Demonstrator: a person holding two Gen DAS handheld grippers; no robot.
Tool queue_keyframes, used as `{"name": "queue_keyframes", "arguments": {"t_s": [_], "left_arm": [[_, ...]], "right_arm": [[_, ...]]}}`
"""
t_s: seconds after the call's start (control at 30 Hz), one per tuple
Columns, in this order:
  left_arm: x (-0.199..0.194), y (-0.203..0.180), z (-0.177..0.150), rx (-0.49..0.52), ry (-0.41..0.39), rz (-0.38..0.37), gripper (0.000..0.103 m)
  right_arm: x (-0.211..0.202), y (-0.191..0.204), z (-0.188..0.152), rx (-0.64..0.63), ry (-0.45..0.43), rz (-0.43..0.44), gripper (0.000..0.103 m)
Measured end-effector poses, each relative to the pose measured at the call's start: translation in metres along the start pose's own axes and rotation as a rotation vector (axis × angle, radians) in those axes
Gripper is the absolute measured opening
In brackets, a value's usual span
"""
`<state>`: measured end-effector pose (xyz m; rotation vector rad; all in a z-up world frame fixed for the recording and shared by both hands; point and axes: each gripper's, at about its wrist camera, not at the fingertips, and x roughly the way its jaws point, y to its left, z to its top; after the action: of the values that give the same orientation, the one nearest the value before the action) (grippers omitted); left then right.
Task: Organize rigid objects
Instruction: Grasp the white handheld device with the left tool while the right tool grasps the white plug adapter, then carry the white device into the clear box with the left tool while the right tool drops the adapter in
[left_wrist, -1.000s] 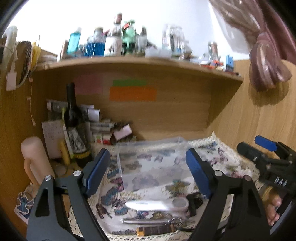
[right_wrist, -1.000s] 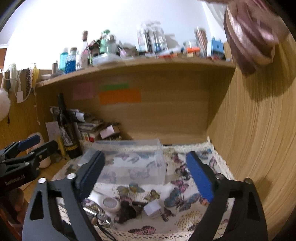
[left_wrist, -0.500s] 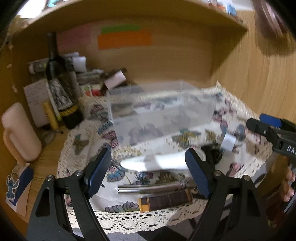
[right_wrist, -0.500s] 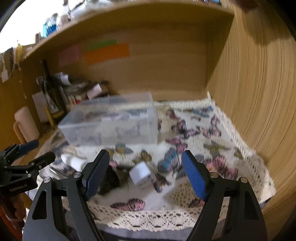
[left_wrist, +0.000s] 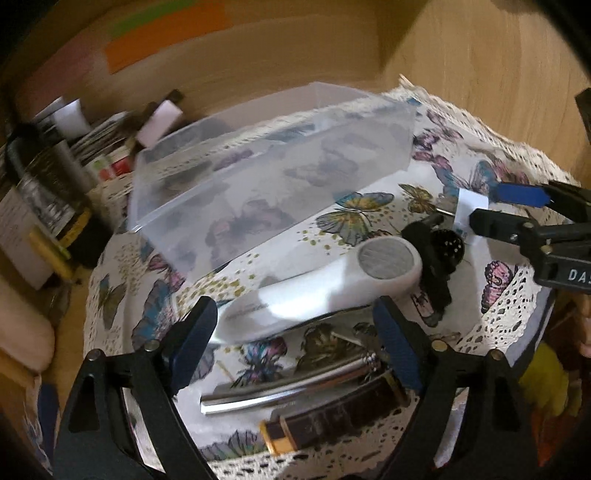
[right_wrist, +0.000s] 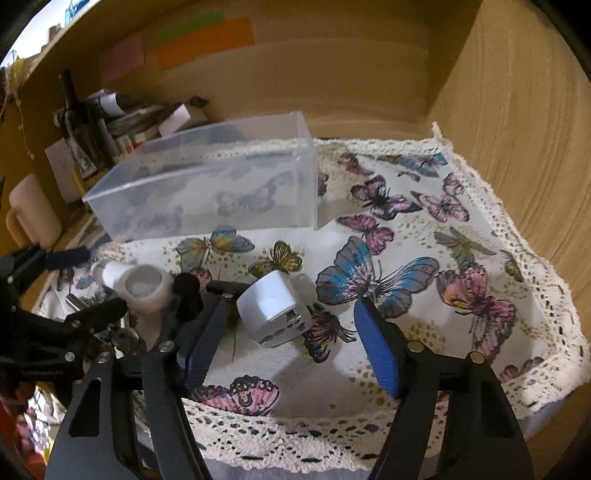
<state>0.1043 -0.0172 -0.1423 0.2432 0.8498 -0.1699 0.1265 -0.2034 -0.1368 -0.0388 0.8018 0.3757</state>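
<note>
A clear plastic box (left_wrist: 273, 166) stands empty on the butterfly cloth (left_wrist: 373, 210); it also shows in the right wrist view (right_wrist: 207, 184). My left gripper (left_wrist: 295, 332) is open, its jaws on either side of a white handheld device (left_wrist: 325, 284) with a round grille head. Below it lie a metal bar (left_wrist: 291, 387) and a brown strap (left_wrist: 332, 413). My right gripper (right_wrist: 291, 332) is open around a white plug adapter (right_wrist: 273, 306). A black object (right_wrist: 188, 295) lies between the adapter and the white device (right_wrist: 144, 284).
A dark bottle (right_wrist: 75, 122), papers and small boxes (right_wrist: 147, 118) stand at the back left. A cream mug (right_wrist: 33, 210) is at the far left. Wooden walls close the back and the right side (right_wrist: 517, 129). The cloth's lace edge (right_wrist: 295, 424) hangs over the front.
Both grippers have tilted down and moved in close over the cloth. The left one now brackets the white device, the right one the white adapter. Both stay open.
</note>
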Motion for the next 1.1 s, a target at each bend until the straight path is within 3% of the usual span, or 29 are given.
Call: {"name": "queue_keyframes", "arguments": {"t_s": [0.13,0.3,0.37,0.57,0.7,1.1], "left_arm": [[0.014,-0.001,0.013,0.055,0.054,-0.058,0.087],[0.026,-0.004,0.025,0.085,0.078,-0.113,0.086],[0.029,-0.006,0.029,0.094,0.081,-0.141,0.078],[0.037,-0.009,0.034,0.107,0.072,-0.188,0.051],[0.033,-0.009,0.034,0.115,0.045,-0.150,0.042],[-0.025,0.018,0.039,0.037,-0.151,-0.068,0.041]], "right_arm": [[0.011,-0.002,0.001,0.002,0.035,0.012,0.060],[0.017,-0.004,0.002,0.016,0.050,0.038,0.044],[0.020,-0.003,0.002,0.010,0.059,0.034,0.039],[0.022,-0.003,0.001,0.000,0.057,0.015,0.037],[0.017,-0.007,0.003,0.014,0.034,0.000,0.036],[-0.011,-0.001,0.026,0.005,-0.085,-0.017,0.036]]}}
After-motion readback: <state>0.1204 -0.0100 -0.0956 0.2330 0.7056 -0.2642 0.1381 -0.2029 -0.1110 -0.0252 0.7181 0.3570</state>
